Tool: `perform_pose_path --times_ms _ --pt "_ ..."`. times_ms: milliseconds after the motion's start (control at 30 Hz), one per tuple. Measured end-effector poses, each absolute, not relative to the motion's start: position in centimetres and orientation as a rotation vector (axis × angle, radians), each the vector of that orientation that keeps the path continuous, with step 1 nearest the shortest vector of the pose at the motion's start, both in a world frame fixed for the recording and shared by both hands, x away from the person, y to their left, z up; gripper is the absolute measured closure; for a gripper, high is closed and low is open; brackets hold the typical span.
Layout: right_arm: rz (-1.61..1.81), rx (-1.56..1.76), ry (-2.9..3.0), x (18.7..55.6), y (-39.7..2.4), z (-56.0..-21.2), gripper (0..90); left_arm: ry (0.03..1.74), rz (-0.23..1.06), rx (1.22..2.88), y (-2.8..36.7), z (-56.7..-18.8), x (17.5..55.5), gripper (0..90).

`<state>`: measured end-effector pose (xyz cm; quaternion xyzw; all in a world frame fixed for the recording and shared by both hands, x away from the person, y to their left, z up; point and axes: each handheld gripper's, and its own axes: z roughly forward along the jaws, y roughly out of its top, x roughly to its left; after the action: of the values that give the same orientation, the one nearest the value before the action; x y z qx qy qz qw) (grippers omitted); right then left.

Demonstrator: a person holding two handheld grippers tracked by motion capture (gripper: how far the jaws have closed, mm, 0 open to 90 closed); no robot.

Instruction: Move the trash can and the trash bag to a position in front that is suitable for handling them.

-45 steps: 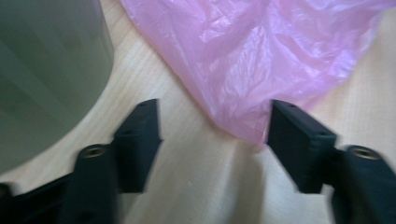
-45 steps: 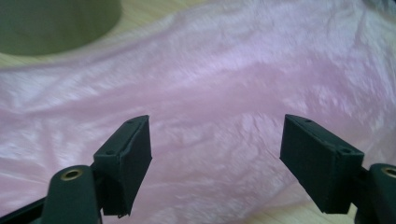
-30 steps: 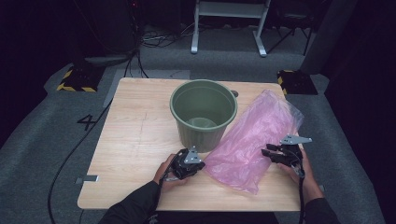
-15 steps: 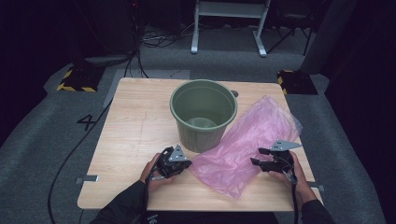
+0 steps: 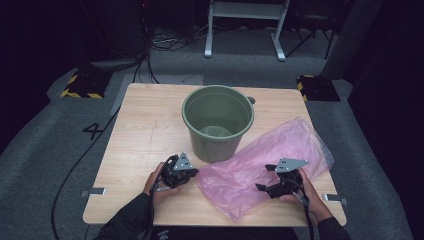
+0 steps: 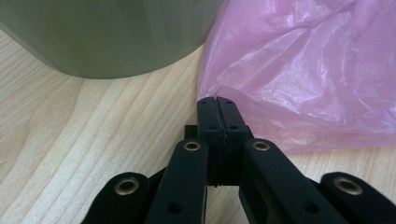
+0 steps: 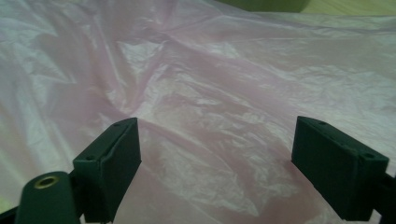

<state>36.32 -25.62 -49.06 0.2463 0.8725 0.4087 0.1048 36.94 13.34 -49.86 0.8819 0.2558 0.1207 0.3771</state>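
The left gripper (image 6: 217,100) has its jaws pressed tight together, seemingly pinching the edge of the pink plastic bag (image 6: 303,70), with the green bucket (image 6: 107,32) just ahead of it. The right gripper (image 7: 215,154) has just been opening and now stands wide, nothing clamped, with the bag spread right under and ahead of it.

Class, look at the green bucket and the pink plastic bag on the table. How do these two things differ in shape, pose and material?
The green bucket stands upright with its mouth open to the top; the pink plastic bag lies flat and spread out. The bucket looks stiff and smooth-walled, while the bag is thin, wrinkled and partly see-through. The bucket is round and keeps its form; the bag has a loose, uneven outline. Both rest on the wooden table, side by side.
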Motion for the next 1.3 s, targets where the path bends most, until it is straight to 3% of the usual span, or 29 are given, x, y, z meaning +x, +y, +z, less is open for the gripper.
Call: perform_pose_path --times_ms 433,667,967,1033,1067,1100,1300 --pt "1.172 0.656 2.588 32.8 -26.5 -48.0 15.3 0.729 0.360 2.241 15.4 -49.9 37.3 89.2" --pt "1.094 0.631 2.622 33.0 -25.4 -49.7 18.4 0.735 0.394 2.239 15.6 -49.9 37.5 86.8" --pt "1.126 0.735 2.556 34.7 -25.2 -50.4 16.1 0.776 0.412 2.206 15.6 -50.1 38.5 81.5" --pt "1.150 0.740 2.549 35.0 -25.0 -50.3 27.7 0.787 0.410 2.201 15.7 -50.1 38.7 79.5" --pt "1.154 0.752 2.545 35.2 -24.9 -50.3 30.5 0.801 0.415 2.196 15.7 -50.1 38.7 74.8" --pt "1.167 0.756 2.538 35.4 -24.8 -50.3 40.6 0.808 0.411 2.186 15.9 -50.1 38.8 69.0" --pt "1.170 0.782 2.506 35.9 -24.7 -50.2 62.5 0.797 0.402 2.177 16.3 -49.8 38.5 42.0"
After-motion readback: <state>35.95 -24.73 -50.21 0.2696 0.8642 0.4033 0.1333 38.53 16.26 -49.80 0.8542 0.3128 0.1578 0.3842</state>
